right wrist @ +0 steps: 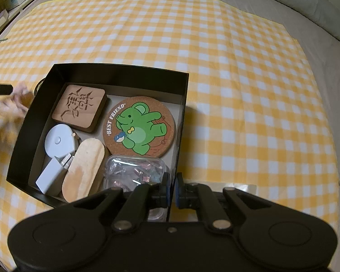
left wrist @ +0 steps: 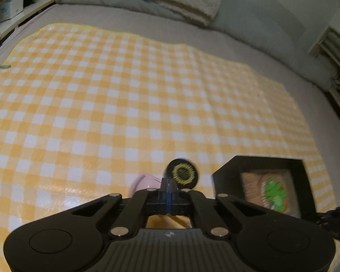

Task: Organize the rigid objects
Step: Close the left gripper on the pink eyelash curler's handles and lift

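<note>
On a bed spread with a yellow-and-white checked cloth (left wrist: pixel 124 90), the left hand-held gripper (left wrist: pixel 168 184) is clenched on the edge of a round black disc (left wrist: pixel 182 174) printed with a yellow ring, its blue-lined pads pressed tight together with the disc standing just above and to the right of the tips. The view is blurred with motion. A pale pink object (left wrist: pixel 142 182) lies on the cloth just to the left of the fingers, too smeared to identify. To the right of the disc, near but apart from it, sits an open black box (left wrist: pixel 226 170).

Seen from the right wrist, the box (right wrist: pixel 97 66) holds a square wooden coaster (right wrist: pixel 79 108) carved with a character at upper left, a white tape-measure-like gadget (right wrist: pixel 59 142) below it, and a rounded oblong wooden piece (right wrist: pixel 83 167) leaning beside that. A round cork coaster (right wrist: pixel 139 127) showing a green bear and the words "BEST FRIEND" lies at centre right. A clear plastic case (right wrist: pixel 136 172) of small shiny items occupies the near right corner.

The right hand-held gripper (right wrist: pixel 171 187) is clamped on the thin right-hand wall of the box at its near corner, one pad inside and one outside, directly beside the clear case. At the far left of this view, a blurred hand (right wrist: pixel 11 104) hovers just outside the box.
</note>
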`<state>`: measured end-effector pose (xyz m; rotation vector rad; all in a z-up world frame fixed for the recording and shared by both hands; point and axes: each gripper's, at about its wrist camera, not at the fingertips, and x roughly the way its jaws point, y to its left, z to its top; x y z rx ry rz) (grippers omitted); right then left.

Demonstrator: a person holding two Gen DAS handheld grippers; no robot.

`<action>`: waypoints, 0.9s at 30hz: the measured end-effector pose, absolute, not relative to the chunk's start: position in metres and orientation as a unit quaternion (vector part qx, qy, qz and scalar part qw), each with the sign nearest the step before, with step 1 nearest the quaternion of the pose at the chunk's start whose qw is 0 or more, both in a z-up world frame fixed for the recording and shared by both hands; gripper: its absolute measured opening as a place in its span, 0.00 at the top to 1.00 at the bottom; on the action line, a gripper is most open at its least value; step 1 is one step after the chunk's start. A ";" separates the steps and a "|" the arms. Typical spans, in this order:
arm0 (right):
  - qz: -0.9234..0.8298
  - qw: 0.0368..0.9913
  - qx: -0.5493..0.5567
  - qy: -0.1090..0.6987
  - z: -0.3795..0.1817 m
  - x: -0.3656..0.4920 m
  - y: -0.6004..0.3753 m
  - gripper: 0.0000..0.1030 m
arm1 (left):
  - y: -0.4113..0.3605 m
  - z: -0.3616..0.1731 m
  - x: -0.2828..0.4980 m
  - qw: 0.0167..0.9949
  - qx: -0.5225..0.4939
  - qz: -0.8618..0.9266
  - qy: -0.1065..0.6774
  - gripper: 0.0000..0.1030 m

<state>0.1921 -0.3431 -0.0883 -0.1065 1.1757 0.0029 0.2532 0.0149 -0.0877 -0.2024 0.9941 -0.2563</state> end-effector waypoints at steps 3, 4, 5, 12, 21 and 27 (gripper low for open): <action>0.001 0.831 -0.050 0.554 -0.088 0.192 -0.343 0.95 | 0.009 -0.086 0.254 0.864 -0.090 -0.120 0.480 1.00; 0.001 0.831 -0.049 0.554 -0.088 0.192 -0.343 0.95 | 0.008 -0.088 0.253 0.862 -0.087 -0.117 0.485 1.00; 0.001 0.831 -0.049 0.554 -0.089 0.192 -0.343 0.95 | 0.006 -0.090 0.254 0.860 -0.084 -0.113 0.490 0.98; 0.001 0.831 -0.050 0.554 -0.089 0.192 -0.342 0.95 | -0.007 -0.114 0.260 0.838 -0.125 -0.075 0.527 0.53; 0.001 0.830 -0.049 0.555 -0.089 0.192 -0.343 0.95 | -0.035 -0.141 0.266 0.815 -0.134 -0.054 0.561 0.50; 0.002 0.831 -0.049 0.555 -0.088 0.192 -0.342 0.95 | -0.041 -0.141 0.266 0.824 -0.106 -0.060 0.553 0.79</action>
